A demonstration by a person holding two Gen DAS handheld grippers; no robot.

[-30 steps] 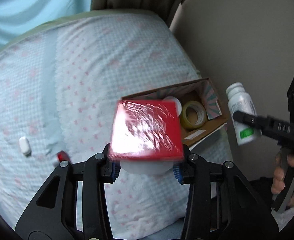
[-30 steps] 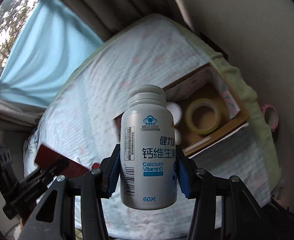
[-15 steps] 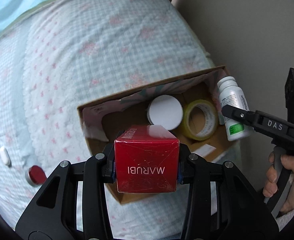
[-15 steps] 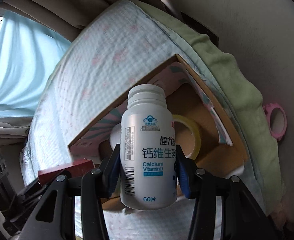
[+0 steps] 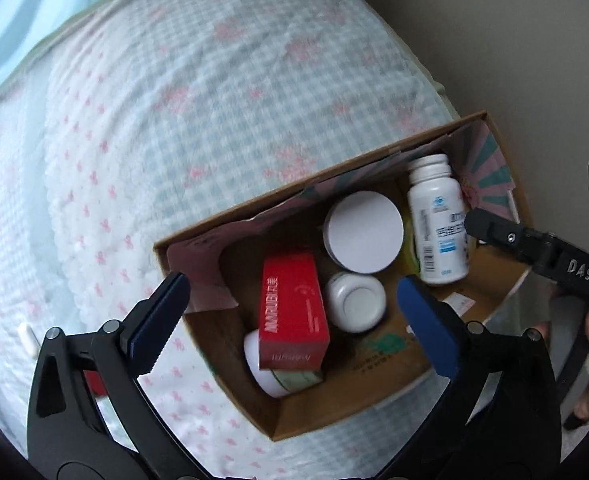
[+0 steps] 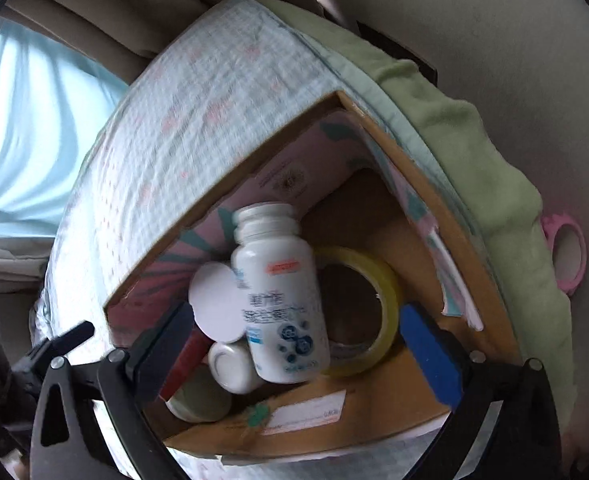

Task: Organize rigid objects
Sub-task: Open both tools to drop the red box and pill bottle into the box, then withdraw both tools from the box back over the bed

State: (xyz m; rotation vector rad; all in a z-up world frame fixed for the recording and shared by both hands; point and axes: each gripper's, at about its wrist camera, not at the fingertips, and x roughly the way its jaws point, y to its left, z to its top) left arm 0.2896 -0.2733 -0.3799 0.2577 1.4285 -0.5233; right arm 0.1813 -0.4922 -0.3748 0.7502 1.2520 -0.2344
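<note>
Left wrist view: left gripper [image 5: 290,316] and right gripper [image 6: 294,344] jaws just opened, empty; red carton [image 5: 292,314], vitamin bottle [image 5: 438,220] dropped in cardboard box [image 5: 374,396]. White pill-shaped item [image 5: 27,338] left on bedspread [image 5: 214,100].

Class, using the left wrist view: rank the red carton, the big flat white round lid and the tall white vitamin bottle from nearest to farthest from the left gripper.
1. Red carton: lying in the cardboard box, between the open left gripper fingers.
2. Big flat white round lid: mid-box, further up.
3. Tall white vitamin bottle: far right corner, beside the right gripper.
</note>
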